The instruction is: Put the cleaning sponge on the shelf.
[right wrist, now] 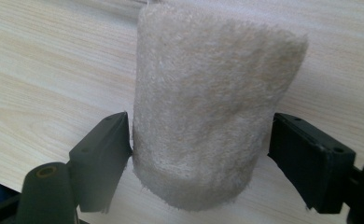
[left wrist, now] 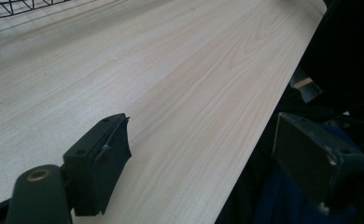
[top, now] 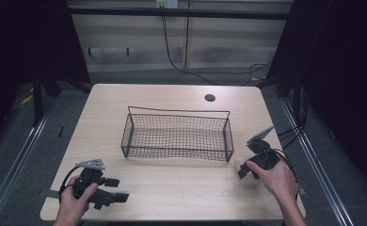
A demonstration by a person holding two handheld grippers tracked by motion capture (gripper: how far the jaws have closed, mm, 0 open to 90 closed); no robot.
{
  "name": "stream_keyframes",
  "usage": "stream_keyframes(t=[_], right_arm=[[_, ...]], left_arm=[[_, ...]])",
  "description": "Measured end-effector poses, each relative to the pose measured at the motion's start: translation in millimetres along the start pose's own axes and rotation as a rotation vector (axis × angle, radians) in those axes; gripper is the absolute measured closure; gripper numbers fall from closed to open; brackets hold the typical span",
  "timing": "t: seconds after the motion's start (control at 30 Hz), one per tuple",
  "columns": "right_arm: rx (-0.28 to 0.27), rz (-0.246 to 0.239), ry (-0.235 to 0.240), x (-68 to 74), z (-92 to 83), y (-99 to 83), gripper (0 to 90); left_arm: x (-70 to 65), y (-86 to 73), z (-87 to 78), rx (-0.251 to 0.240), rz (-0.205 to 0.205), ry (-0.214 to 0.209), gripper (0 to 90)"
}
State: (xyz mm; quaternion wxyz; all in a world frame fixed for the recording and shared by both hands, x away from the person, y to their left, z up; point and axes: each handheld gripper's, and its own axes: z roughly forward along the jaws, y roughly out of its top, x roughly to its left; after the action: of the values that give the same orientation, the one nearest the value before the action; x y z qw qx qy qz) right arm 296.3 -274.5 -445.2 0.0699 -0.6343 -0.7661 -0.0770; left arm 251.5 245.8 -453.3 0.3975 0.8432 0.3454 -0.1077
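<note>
Item 1. Left gripper, black two-jaw hand-held tool with a grey three-cornered plate, at the near left edge of the table. Jaws spread wide with nothing between them; in the left gripper view one jaw sits over the wood and the other hangs past the table edge.

Item 2. Pale wood-grain rectangular table. It carries every item listed here.

Item 3. Right gripper, black two-jaw tool, near right, held in the person's right hand.

Item 4. Beige fuzzy rolled cloth, cylinder-shaped, lying on the table between the right gripper's jaws. The left jaw touches its side; the right jaw stands just off it, so the jaws bracket the roll without yet pinching it. In the high view the roll shows as a pale patch just beside the gripper, near the front right corner.

Item 5. Black wire-mesh rectangular basket, mid-table, beyond both grippers, with nothing in it; the likely destination for the roll.

Item 6. Round dark cable hole, far side of the table.

Hazards, judged: soft pile compresses, so a light squeeze may let the roll slip or unroll on lifting; the one-sided contact may nudge it sideways as the jaws close; a low carry could catch the basket's rim.
</note>
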Motion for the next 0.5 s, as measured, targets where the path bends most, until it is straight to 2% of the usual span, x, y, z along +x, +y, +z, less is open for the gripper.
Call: stream_keyframes(t=[0.13,0.2,0.33,0.5], right_arm=[[0.012,0.005,-0.013,1.3,3.2,1.5,21.3],[0.013,0.001,0.003,0.8,6.2,2.2,22.3],[0.013,0.003,-0.006,-0.4,12.3,1.8,22.8],[0.016,0.009,-0.011,-0.8,15.3,0.9,27.4]], left_arm=[[0.3,-0.3,-0.5,-0.004,-0.002,-0.001,18.3],[0.3,-0.2,-0.4,-0.003,-0.002,0.0,18.3],[0.4,0.1,-0.3,0.003,-0.001,-0.002,18.3],[0.3,-0.1,0.0,-0.002,-0.003,0.003,18.3]])
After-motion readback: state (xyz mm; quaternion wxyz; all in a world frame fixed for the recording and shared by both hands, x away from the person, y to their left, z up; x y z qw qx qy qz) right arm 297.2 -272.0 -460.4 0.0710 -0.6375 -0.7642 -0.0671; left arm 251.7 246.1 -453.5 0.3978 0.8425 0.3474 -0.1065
